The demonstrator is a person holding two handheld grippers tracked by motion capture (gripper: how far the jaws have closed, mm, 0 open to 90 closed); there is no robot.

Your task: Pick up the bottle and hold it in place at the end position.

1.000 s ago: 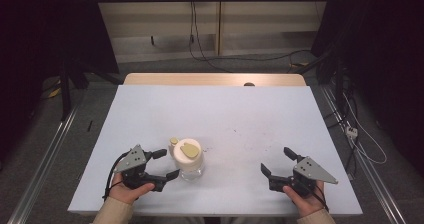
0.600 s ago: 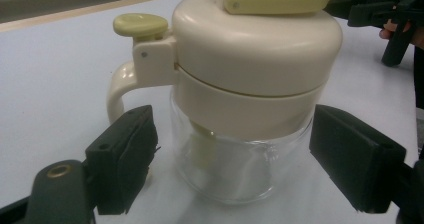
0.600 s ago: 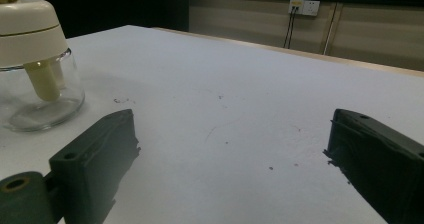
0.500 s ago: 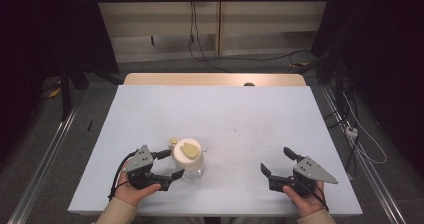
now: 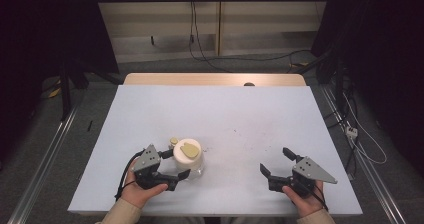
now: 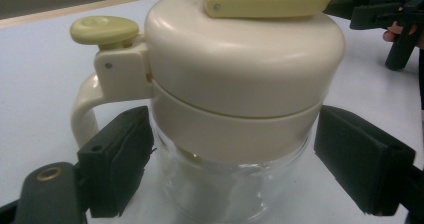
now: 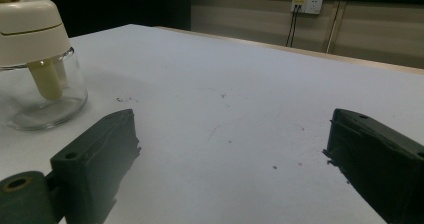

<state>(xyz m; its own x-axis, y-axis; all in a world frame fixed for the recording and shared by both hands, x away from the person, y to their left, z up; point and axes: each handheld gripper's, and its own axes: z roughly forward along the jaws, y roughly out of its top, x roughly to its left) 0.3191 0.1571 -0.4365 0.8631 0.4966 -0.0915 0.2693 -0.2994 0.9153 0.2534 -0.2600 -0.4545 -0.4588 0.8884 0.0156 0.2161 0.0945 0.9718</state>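
Observation:
A small glass jug [image 5: 188, 156] with a cream lid, a side handle and a yellow-green flap and knob stands at the front left of the white table [image 5: 225, 114]. My left gripper [image 5: 176, 164] is open with one jaw on each side of the jug's glass body. In the left gripper view the jug [image 6: 240, 84] stands between the pads [image 6: 117, 164], close to both, and the gripper's middle [image 6: 235, 179] lies on the glass. My right gripper [image 5: 275, 160] is open at the front right, with nothing in it [image 7: 230, 169]. The right gripper view has the jug [image 7: 40, 64] at far left.
The table's wooden far edge [image 5: 215, 79] carries a small dark object [image 5: 248, 84]. Faint dark specks [image 7: 125, 100] mark the white surface near the middle. Cables [image 5: 210, 59] run over the floor behind the table. The right hand's gripper [image 6: 400, 24] appears beyond the jug.
My left gripper has slid forward and to the right, so its jaws now flank the jug. The right gripper and the jug have stayed where they were.

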